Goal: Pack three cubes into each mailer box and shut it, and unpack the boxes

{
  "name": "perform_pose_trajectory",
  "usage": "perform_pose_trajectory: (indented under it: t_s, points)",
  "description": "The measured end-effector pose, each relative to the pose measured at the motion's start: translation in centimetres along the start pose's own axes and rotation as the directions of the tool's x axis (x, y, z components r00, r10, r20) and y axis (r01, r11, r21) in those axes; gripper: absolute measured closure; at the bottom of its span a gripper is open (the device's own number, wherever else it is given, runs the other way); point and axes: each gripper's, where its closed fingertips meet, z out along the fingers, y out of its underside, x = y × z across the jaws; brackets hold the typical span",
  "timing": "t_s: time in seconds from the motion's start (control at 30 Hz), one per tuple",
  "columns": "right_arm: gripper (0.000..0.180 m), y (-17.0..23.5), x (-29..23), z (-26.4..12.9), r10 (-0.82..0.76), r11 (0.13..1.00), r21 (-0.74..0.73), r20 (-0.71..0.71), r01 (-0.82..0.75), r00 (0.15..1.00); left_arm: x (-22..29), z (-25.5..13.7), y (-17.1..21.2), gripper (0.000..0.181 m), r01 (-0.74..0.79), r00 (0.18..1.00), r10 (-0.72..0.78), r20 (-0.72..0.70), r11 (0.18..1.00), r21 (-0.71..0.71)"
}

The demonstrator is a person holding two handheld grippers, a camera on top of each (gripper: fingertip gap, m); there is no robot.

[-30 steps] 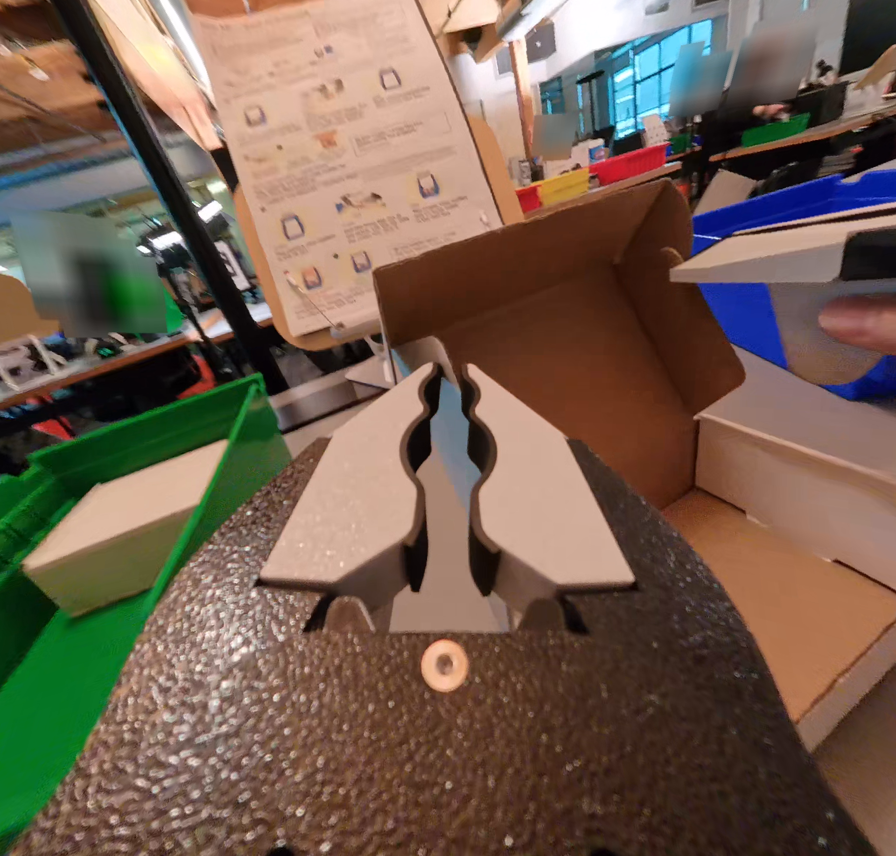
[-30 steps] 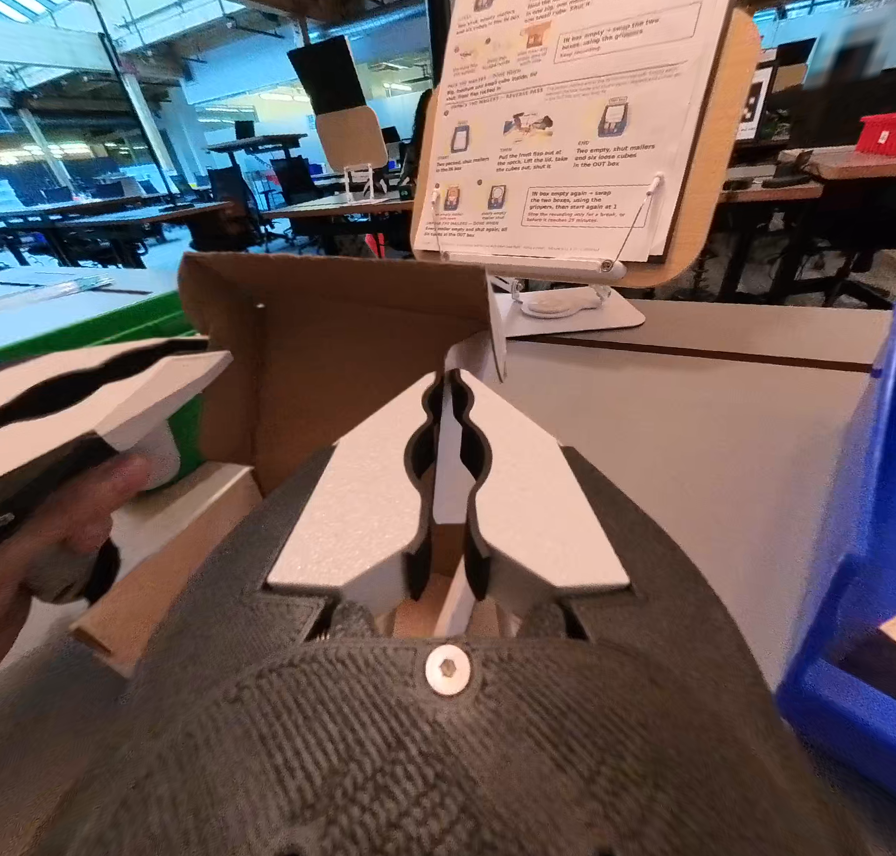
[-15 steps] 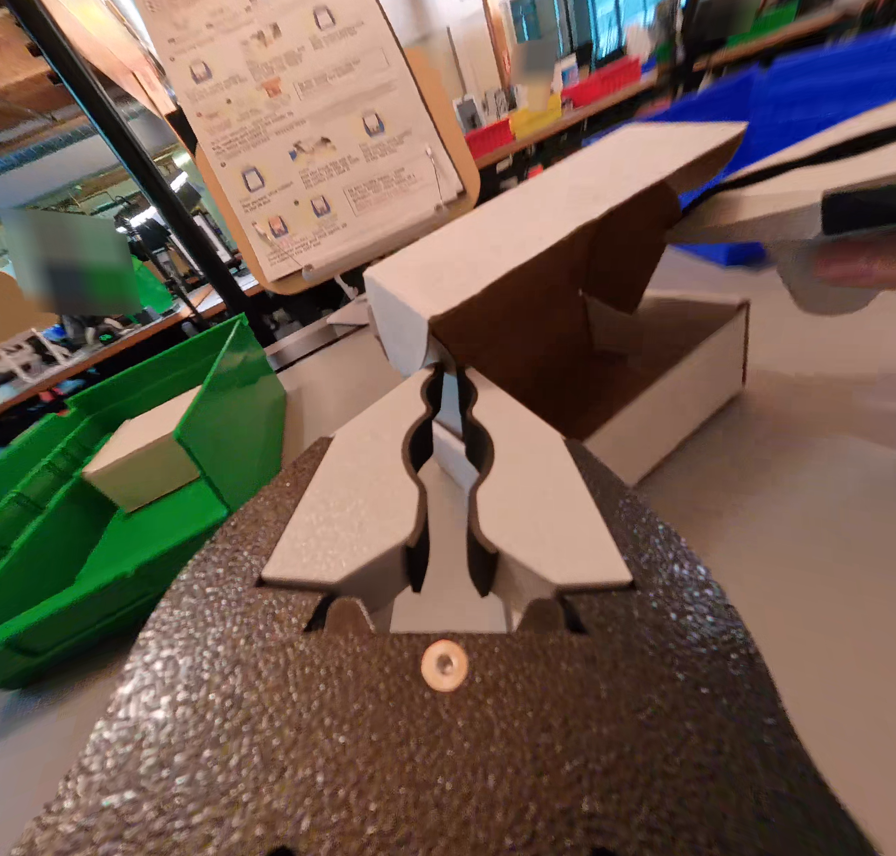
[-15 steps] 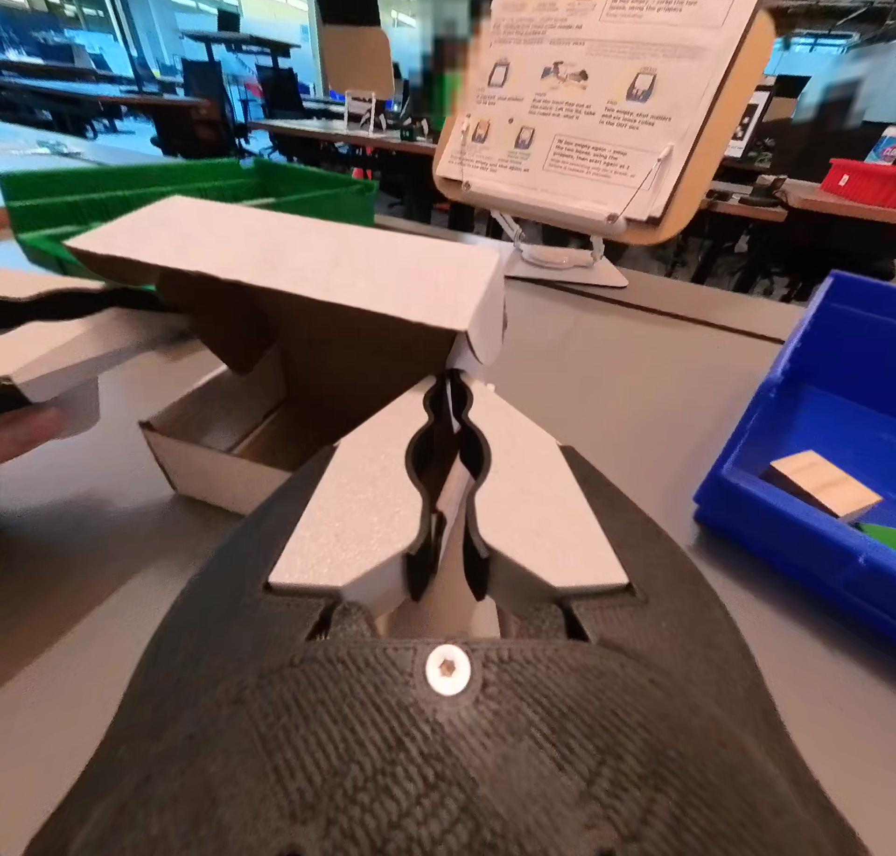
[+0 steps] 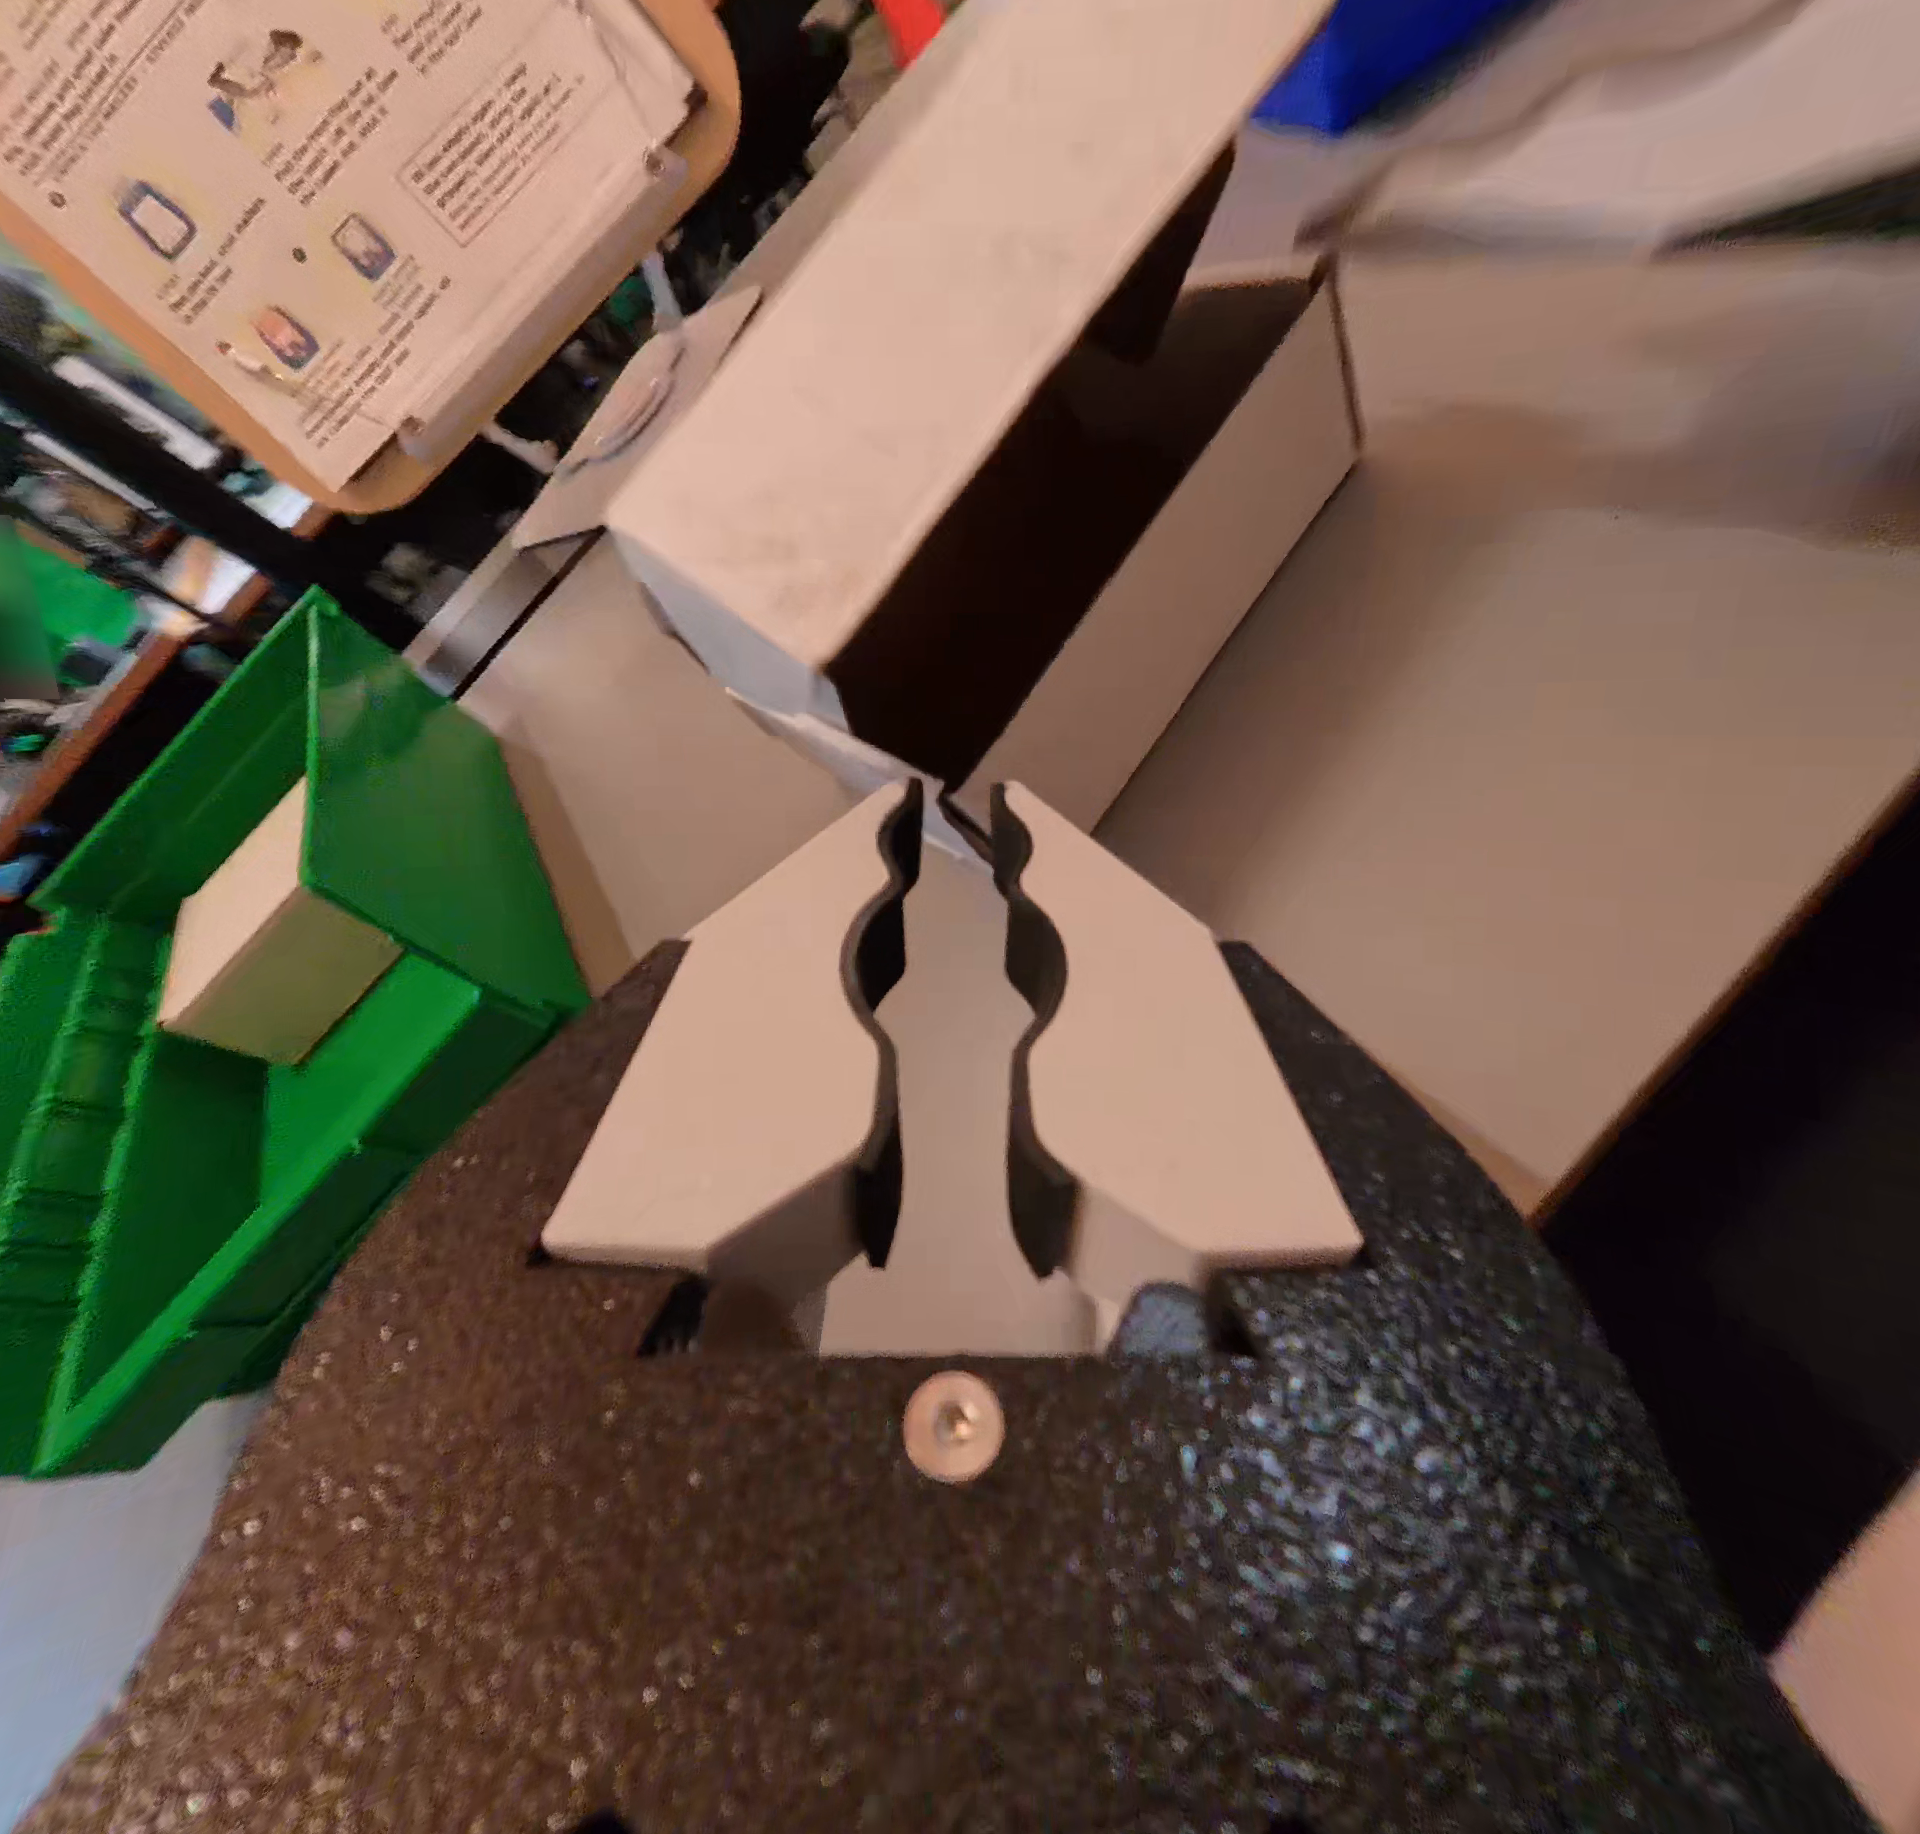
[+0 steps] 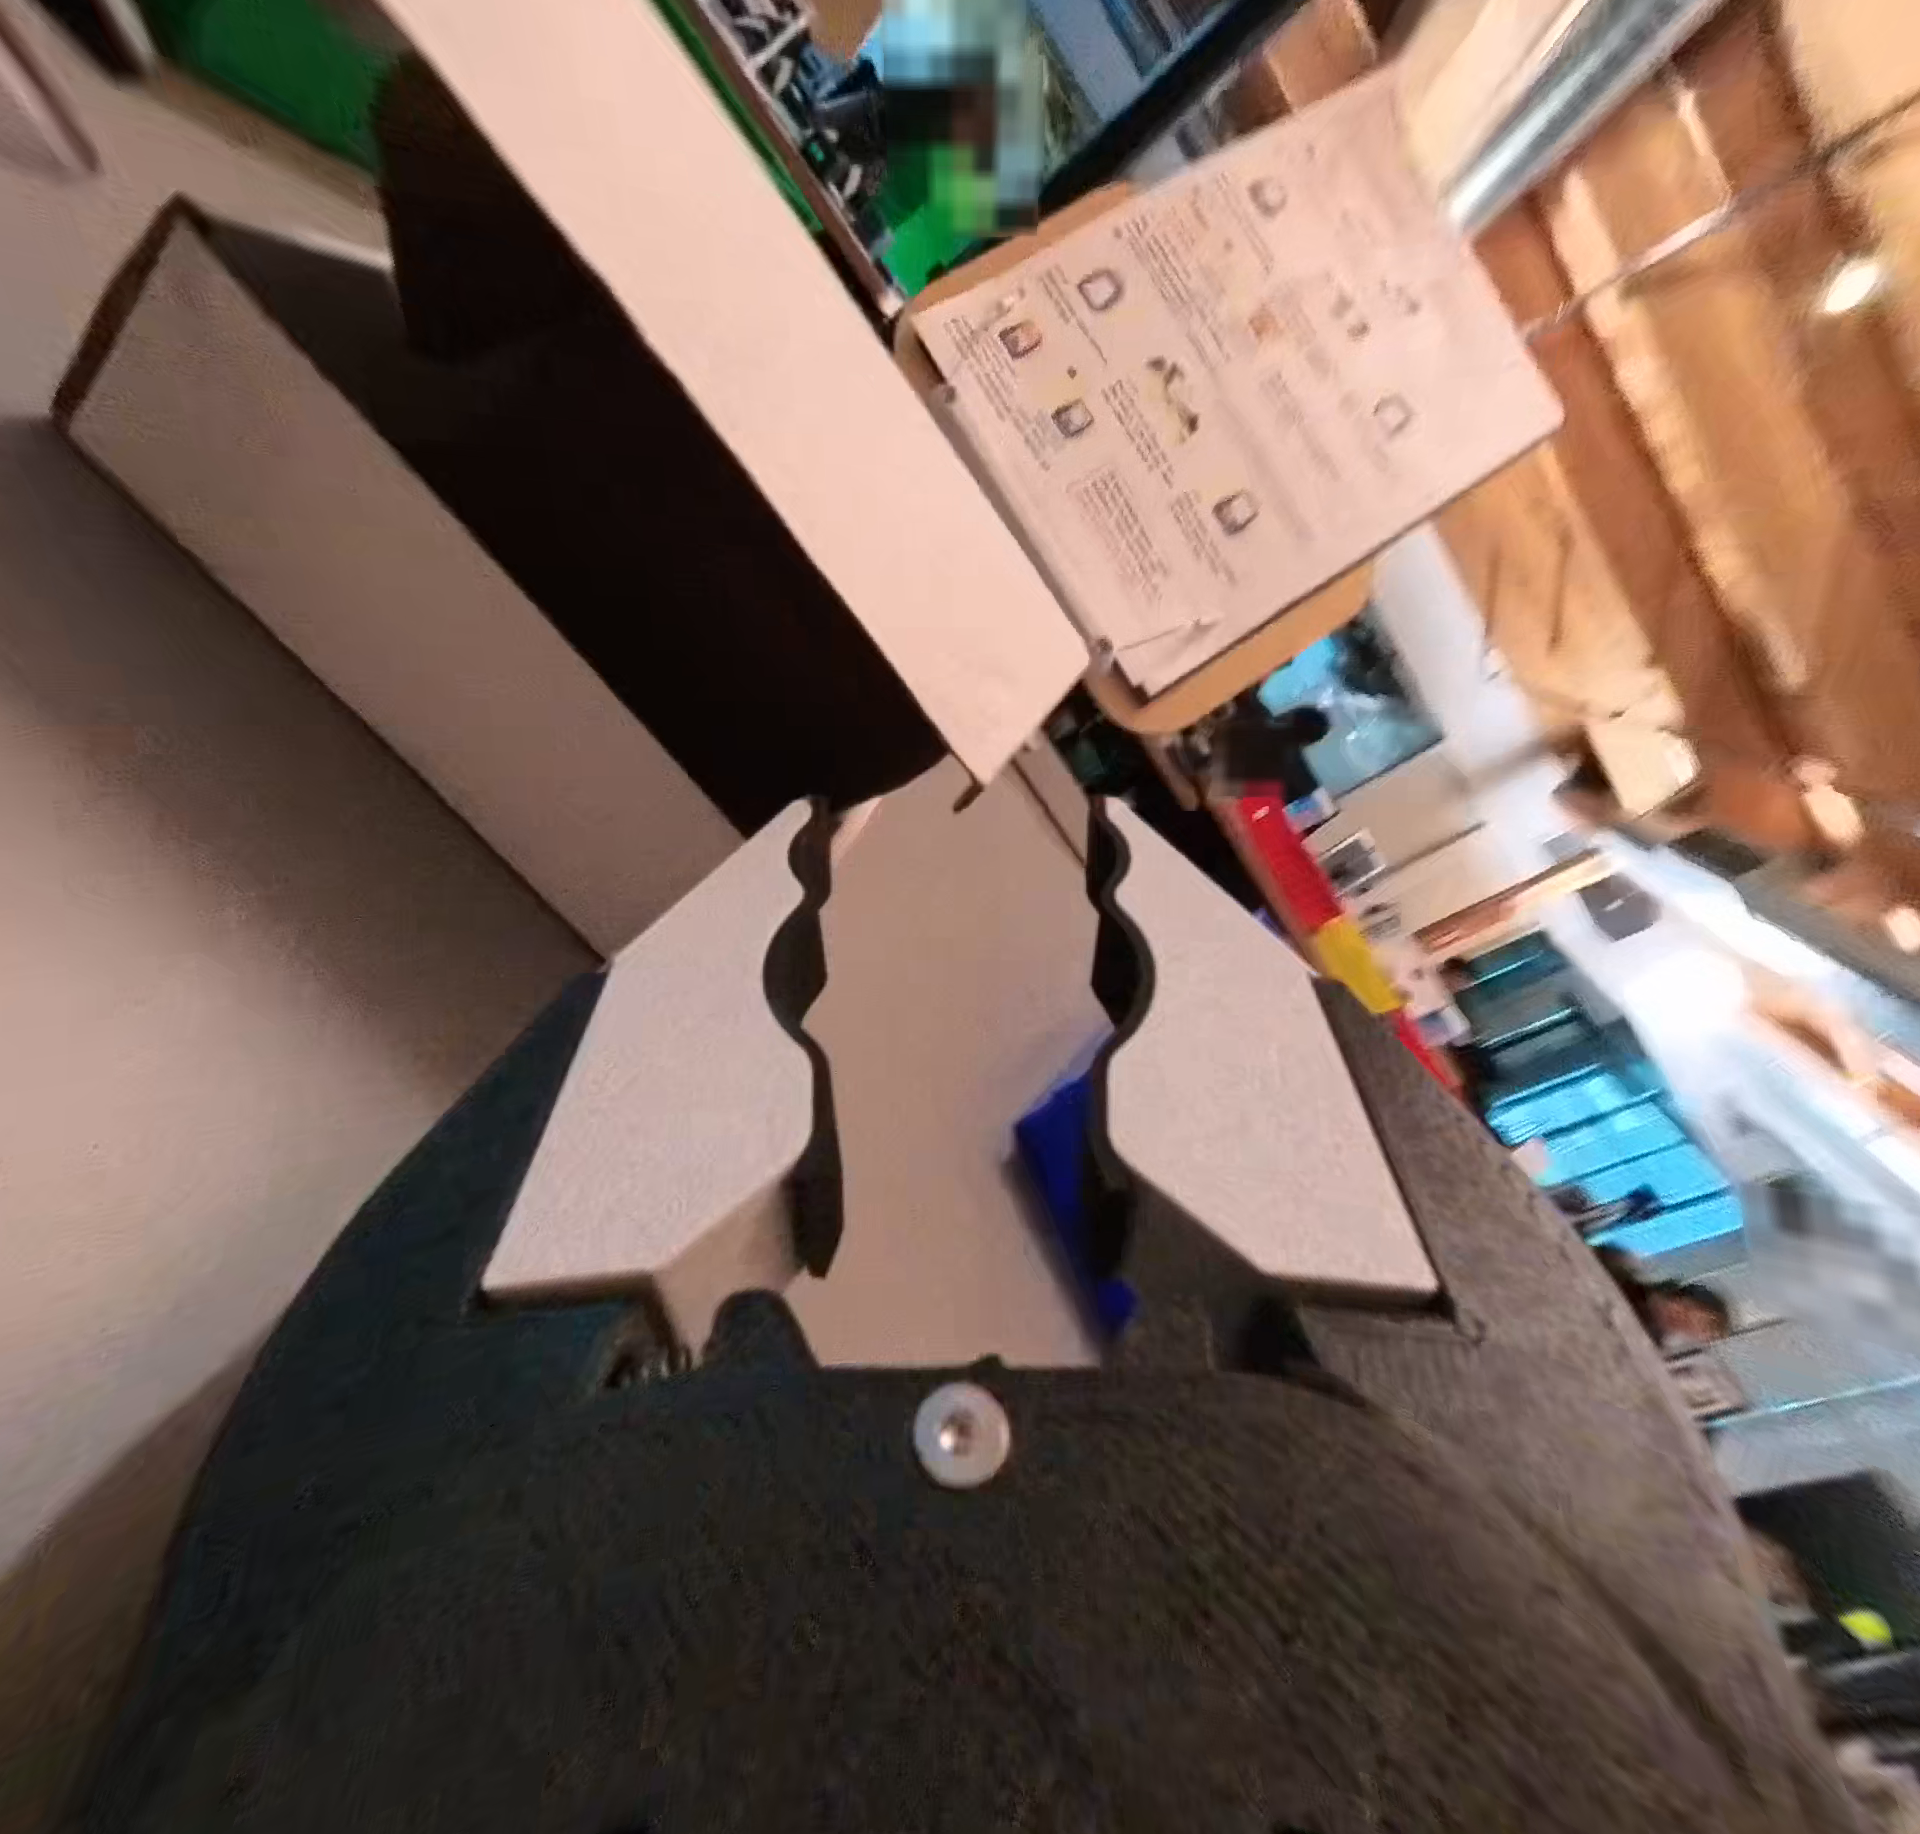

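Mailer box [image 5: 1164,579] beside green bin [image 5: 395,849]

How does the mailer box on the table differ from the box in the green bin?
The mailer box on the table has its lid half raised, showing a dark inside; the box in the green bin looks shut. The first sits in full view; the second is partly hidden by the bin wall. Both are pale cardboard.
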Motion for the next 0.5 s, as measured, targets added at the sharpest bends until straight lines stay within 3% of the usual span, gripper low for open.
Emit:
perform_pose_trajectory:
  t_s: [0.07, 0.13, 0.27, 0.33, 0.5]
  points:
    - [0.121, -0.5, -0.2, 0.8, -0.141, 0.99, -0.002, -0.04, 0.141, 0.989, -1.2, -1.2, -1.8, 0.181, 0.104, 0.994, -0.1, -0.049, 0.992, 0.073]
    - [0.138, -1.4, -1.1, 1.6, -0.175, 0.984, 0.034, -0.018, 0.176, 0.984, -3.1, -1.9, -3.9, 0.181, 0.216, 0.974, -0.202, -0.106, 0.966, 0.14]
    - [0.169, -3.0, 0.2, 2.0, -0.293, 0.953, 0.046, -0.118, 0.3, 0.949, -7.6, -1.3, -6.1, 0.181, 0.353, 0.931, -0.323, -0.168, 0.915, 0.195]
    - [0.179, -2.9, -0.3, 1.7, -0.339, 0.94, 0.023, -0.071, 0.341, 0.938, -8.0, 0.0, -6.3, 0.181, 0.405, 0.897, -0.36, -0.258, 0.902, 0.148]
    - [0.179, -1.2, -3.3, 0.6, -0.371, 0.926, -0.021, 0.125, 0.376, 0.92, -5.7, 3.9, -5.7, 0.181, 0.524, 0.718, -0.48, -0.504, 0.849, -0.064]
